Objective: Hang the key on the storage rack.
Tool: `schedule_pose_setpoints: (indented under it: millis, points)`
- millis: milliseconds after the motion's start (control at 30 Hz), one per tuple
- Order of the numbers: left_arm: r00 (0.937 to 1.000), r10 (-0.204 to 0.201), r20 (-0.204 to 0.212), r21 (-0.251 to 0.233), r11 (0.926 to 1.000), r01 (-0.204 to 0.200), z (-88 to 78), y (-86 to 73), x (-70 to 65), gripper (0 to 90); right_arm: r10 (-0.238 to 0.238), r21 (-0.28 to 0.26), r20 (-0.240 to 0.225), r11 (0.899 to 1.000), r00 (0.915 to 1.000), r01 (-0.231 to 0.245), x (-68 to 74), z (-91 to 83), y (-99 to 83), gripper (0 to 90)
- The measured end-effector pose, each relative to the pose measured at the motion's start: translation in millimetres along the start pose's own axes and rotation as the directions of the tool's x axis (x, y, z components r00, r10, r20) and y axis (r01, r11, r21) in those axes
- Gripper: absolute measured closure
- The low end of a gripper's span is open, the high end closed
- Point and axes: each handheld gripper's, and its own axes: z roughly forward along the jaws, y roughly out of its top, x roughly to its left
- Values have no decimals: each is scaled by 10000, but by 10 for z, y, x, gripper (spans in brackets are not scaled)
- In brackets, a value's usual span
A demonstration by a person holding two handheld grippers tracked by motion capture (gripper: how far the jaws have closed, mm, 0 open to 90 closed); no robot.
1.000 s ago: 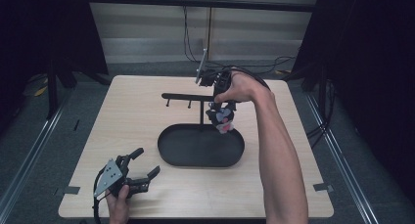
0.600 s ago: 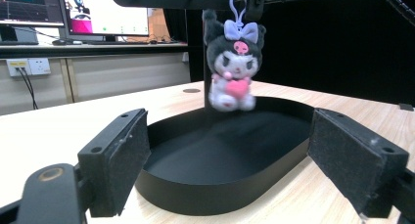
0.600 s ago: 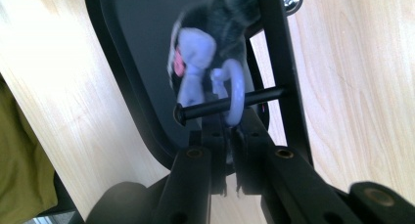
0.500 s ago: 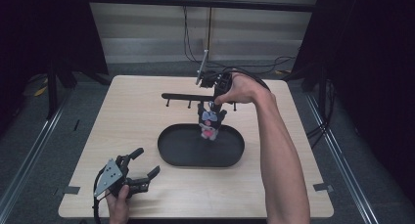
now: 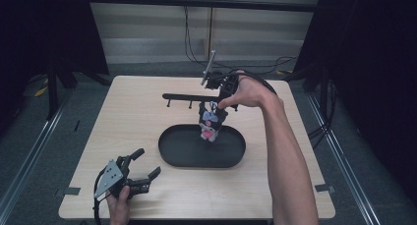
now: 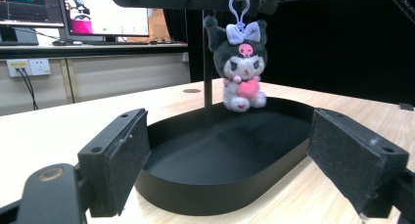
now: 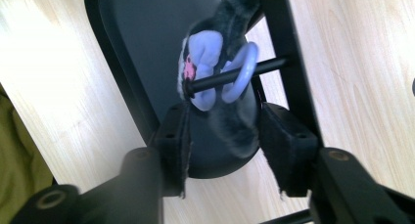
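From the high view, my right hand-held gripper (image 5: 215, 108) sits at the black rack (image 5: 189, 97), jaws just opened, the plush keychain (image 5: 210, 123) hanging from a rack peg over the black tray (image 5: 201, 149). My left hand-held gripper (image 5: 140, 170) rests open on the counter (image 5: 133, 122), well short of the tray.

The left gripper view shows the plush (image 6: 239, 67) dangling from its ring (image 6: 239, 6) under the rack.

In the right gripper view, the ring (image 7: 236, 75) sits on the peg (image 7: 235, 73), with the fur between the parted pads (image 7: 281, 145). Pulling back carelessly could snag the fur and drag the ring off.

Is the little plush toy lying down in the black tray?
No, the plush toy hangs by its lilac ring from the black rack, dangling above the black tray.
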Motion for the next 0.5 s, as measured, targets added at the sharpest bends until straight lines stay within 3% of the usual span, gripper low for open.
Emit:
schedule_pose_setpoints:
  millis: [200,433,500]
  points:
    - [10000,-13,15,20,10000,13,-1,1,1,153,102,-81,22,9999,9999,-102,55,29,-41,408]
    - [10000,-41,10,12,10000,41,0,0,-1,154,364,-154,449,9992,9983,-358,118,22,-109,357]
    - [10000,-65,-15,-21,10000,65,2,-1,-3,154,444,-386,490,9983,9978,-425,124,2,-145,343]
